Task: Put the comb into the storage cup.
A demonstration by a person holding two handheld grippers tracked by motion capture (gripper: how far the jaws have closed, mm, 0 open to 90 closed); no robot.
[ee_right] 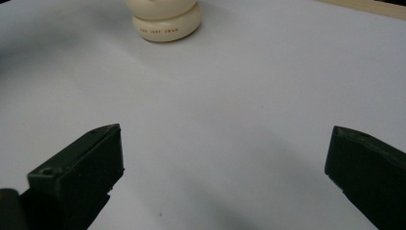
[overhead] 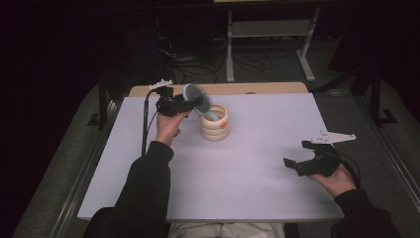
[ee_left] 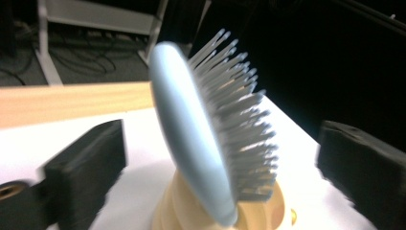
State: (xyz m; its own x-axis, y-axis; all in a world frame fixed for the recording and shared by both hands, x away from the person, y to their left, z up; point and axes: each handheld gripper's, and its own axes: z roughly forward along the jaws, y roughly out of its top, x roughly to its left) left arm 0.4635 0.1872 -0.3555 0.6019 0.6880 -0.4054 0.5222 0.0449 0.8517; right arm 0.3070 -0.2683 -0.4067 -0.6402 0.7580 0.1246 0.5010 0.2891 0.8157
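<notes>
A light blue hairbrush (overhead: 197,95) stands handle-down in a cream ringed holder (overhead: 215,124) at the back left of the white table top. In the left gripper view the hairbrush (ee_left: 191,143) leans out of the holder (ee_left: 174,206), its bristles facing right. My left gripper (overhead: 195,104) is at the brush head, and its jaws stand wide on either side of the head without touching it, so the left gripper (ee_left: 220,158) is open. My right gripper (overhead: 297,153) rests low at the right of the table, open and empty. The right gripper (ee_right: 225,163) faces the holder (ee_right: 165,19) from a distance.
A white sheet (overhead: 257,163) covers the table, and a wooden strip (overhead: 267,88) shows along the far edge. Beyond the table stand a white metal frame (overhead: 267,29) and floor cables (overhead: 198,64). Dark rails run along both table sides.
</notes>
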